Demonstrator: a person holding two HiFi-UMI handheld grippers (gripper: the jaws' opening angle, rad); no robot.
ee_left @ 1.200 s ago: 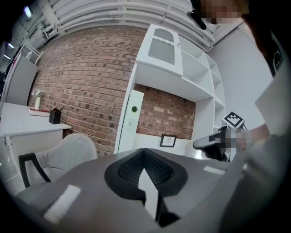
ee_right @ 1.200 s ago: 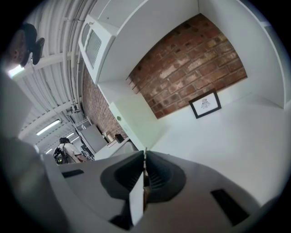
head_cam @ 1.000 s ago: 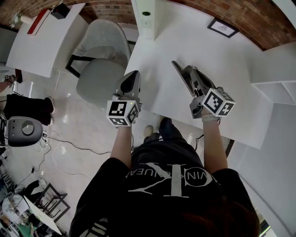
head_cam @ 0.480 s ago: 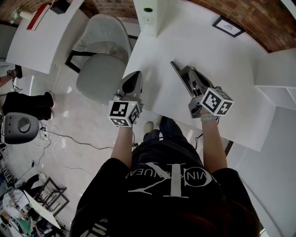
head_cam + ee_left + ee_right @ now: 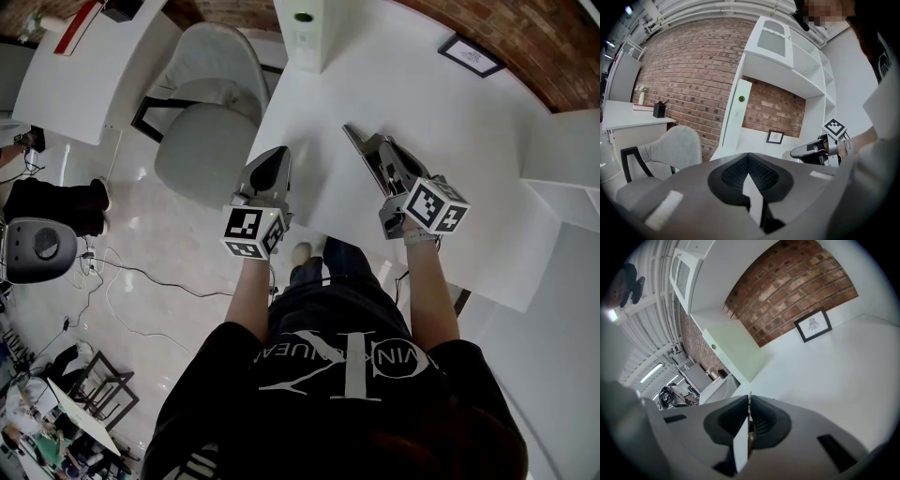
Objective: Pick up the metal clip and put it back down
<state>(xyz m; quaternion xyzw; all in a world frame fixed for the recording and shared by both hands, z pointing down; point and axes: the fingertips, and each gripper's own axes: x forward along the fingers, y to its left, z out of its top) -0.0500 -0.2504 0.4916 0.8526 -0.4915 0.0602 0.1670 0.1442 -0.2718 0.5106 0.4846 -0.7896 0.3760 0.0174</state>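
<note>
My right gripper (image 5: 349,131) hovers low over the white table (image 5: 469,141), pointing toward its far side. Its jaws are shut on a thin metal clip (image 5: 749,395), seen only as a narrow sliver between the ribbed pads in the right gripper view. In the head view the clip is too small to make out. My left gripper (image 5: 280,153) hangs at the table's left edge, shut, with nothing between its pads (image 5: 754,174). From the left gripper view, the right gripper (image 5: 794,152) shows off to the right above the table.
A tall white box with a green dot (image 5: 301,33) stands at the table's far end. A small framed picture (image 5: 466,54) leans on the brick wall. A grey chair (image 5: 211,103) sits left of the table, and white shelves (image 5: 562,183) rise on the right.
The right gripper has sunk a little toward the table top, still shut on the clip. The left gripper has hardly moved.
</note>
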